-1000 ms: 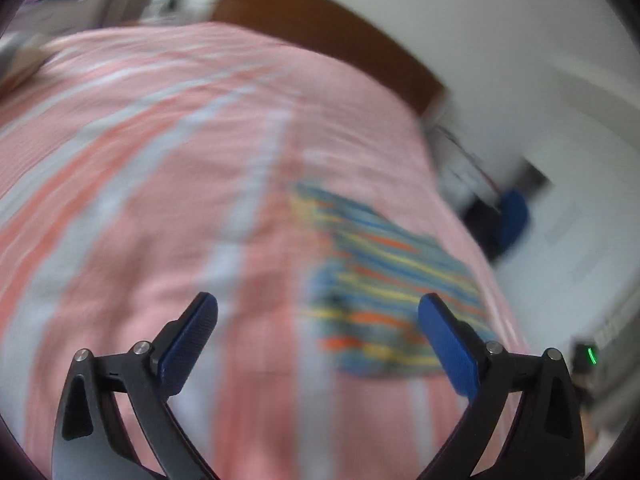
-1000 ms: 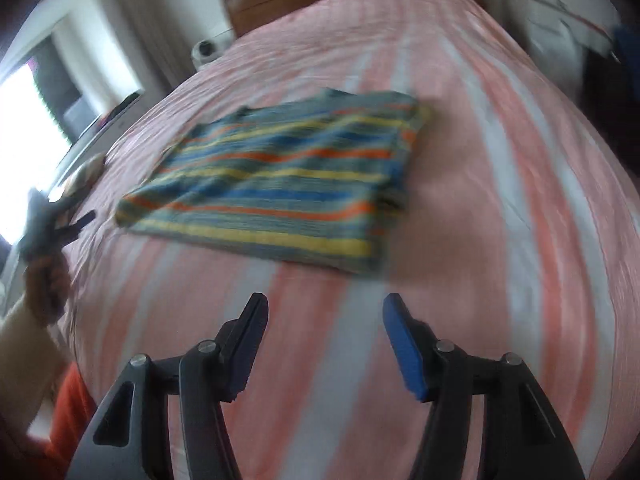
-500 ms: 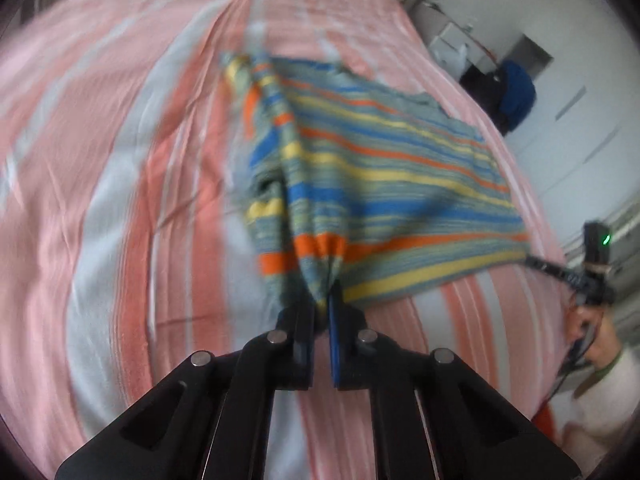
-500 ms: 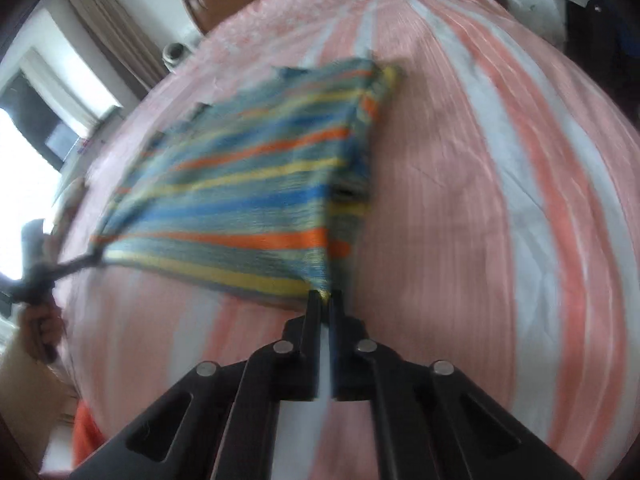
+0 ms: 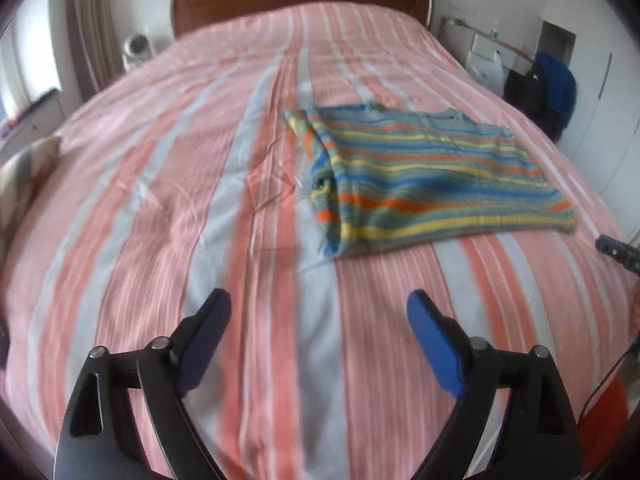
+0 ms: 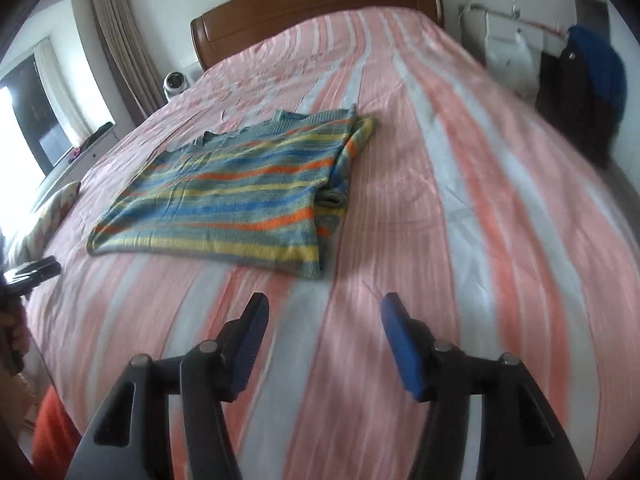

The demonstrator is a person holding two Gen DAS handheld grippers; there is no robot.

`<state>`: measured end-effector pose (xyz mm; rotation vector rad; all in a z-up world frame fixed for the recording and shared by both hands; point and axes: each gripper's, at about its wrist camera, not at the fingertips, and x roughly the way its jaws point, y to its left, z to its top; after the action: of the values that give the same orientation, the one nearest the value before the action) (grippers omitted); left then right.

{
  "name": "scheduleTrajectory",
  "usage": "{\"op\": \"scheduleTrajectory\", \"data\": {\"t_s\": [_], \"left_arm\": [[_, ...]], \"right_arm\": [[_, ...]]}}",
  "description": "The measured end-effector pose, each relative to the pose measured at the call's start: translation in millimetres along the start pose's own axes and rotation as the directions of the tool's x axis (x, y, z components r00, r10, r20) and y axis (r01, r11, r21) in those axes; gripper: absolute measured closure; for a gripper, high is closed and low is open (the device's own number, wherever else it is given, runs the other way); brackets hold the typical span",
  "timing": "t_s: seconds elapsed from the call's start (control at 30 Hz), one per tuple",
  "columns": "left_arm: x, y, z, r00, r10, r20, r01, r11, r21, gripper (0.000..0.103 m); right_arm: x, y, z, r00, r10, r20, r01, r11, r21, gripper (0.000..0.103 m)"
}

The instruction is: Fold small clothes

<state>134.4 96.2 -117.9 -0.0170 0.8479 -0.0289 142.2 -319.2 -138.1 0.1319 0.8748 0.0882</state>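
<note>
Both claws, left claw [image 5: 318,316] and right claw [image 6: 324,320], opening, nothing between; striped sweater [image 5: 432,184] flat on bed [image 5: 200,184], one side tucked in, probably mid-fold.

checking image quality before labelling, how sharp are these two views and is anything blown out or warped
Left wrist view: striped sweater fairly sharp, near bedspread smeared, edges bent by fisheye. Right wrist view: window blown out at left, foreground bedspread blurred, headboard curved.
</note>
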Motion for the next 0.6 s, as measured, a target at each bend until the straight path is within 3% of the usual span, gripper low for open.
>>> {"op": "scheduleTrajectory", "data": {"t_s": [0.1, 0.17, 0.23, 0.3, 0.6], "left_arm": [[12, -19, -6, 0.992, 0.12, 0.044, -0.121, 0.992, 0.027, 0.004], [39, -27, -10, 0.979, 0.202, 0.013, -0.203, 0.978, 0.045, 0.004], [54, -22, -20, 0.979, 0.202, -0.005, -0.202, 0.979, 0.013, 0.001], [53, -13, -29, 0.982, 0.18, 0.057, -0.178, 0.983, -0.046, 0.0], [61, -3, -26, 0.989, 0.139, 0.048, -0.135, 0.988, -0.068, 0.0]], "right_arm": [[2, -6, -18, 0.999, -0.044, 0.021, 0.044, 0.999, 0.02, 0.038], [9, -12, -25, 0.998, -0.061, 0.027, 0.06, 0.998, 0.031, 0.037], [18, -15, -30, 0.997, -0.049, 0.055, 0.047, 0.998, 0.034, 0.031], [24, -14, -31, 0.997, -0.03, 0.07, 0.028, 0.999, 0.03, 0.027], [29, -9, -34, 0.995, -0.048, 0.089, 0.048, 0.999, -0.001, 0.025]]}}
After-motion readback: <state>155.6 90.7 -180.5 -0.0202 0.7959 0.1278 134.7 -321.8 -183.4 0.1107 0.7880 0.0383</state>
